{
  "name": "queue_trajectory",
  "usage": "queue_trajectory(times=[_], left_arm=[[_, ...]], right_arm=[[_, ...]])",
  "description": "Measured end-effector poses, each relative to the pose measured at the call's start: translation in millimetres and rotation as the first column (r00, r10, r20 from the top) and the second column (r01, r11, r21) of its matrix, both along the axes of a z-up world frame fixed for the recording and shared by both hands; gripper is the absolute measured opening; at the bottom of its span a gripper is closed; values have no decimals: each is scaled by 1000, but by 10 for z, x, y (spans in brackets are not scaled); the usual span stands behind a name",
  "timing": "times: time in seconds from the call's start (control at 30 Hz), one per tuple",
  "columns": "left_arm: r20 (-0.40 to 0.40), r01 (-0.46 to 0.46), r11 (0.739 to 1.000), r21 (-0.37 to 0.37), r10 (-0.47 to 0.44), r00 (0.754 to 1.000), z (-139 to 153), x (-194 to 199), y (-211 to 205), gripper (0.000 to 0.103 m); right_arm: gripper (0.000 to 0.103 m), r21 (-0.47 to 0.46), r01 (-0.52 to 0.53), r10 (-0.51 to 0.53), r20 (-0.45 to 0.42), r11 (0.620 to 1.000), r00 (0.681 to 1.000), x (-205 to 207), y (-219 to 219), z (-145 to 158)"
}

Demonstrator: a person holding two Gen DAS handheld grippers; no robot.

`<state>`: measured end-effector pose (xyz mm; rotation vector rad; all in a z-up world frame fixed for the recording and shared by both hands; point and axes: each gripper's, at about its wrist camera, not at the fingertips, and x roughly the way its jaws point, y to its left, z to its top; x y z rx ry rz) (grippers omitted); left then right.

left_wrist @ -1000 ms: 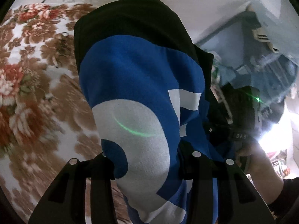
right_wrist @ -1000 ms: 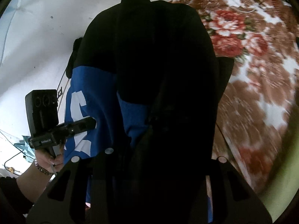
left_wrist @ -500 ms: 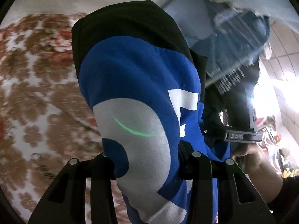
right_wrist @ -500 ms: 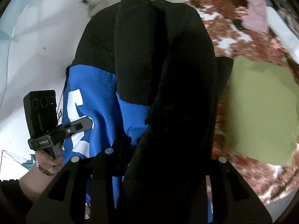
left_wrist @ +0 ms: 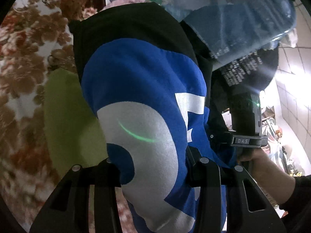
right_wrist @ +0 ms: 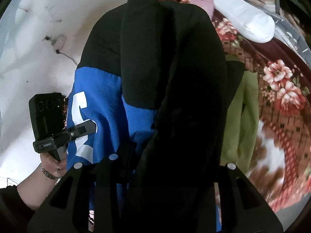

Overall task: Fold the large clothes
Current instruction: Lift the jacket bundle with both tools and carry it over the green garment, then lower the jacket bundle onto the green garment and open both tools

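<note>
A large black and blue sweatshirt with big white letters hangs between both grippers above the floral bed. My left gripper is shut on its blue and white part. My right gripper is shut on its black part; the blue panel shows to the left. The cloth hides the fingertips of both grippers. The right gripper also shows in the left wrist view, the left gripper in the right wrist view.
A floral bedspread lies below, also in the right wrist view. An olive-green garment lies folded on it. White and pink clothes pile at the far end. Bagged blue items sit to the right.
Both grippers have swung with the hanging sweatshirt across the bed; the green garment and the clothes pile have come into view behind it. Both grips are unchanged.
</note>
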<state>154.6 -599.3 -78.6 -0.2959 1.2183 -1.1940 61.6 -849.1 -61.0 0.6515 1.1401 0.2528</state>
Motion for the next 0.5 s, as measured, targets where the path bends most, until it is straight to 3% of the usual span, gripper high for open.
queue_trajectory(times=[0.2, 0.37, 0.43, 0.5], left_arm=[[-43, 32, 999, 23, -31, 999, -625, 462, -212, 42], [-119, 85, 982, 168, -66, 991, -1303, 504, -131, 44], [-154, 84, 984, 158, -60, 986, -1386, 467, -62, 46], [-136, 89, 983, 161, -67, 988, -1364, 428, -46, 50]], right_arm=[[35, 103, 18, -20, 19, 994, 1000, 295, -301, -651], [35, 148, -11, 18, -49, 989, 999, 254, -268, -1346], [36, 203, 8, -1, -39, 979, 999, 137, -307, -1475], [39, 232, 33, -30, -14, 972, 999, 10, -401, -1533]])
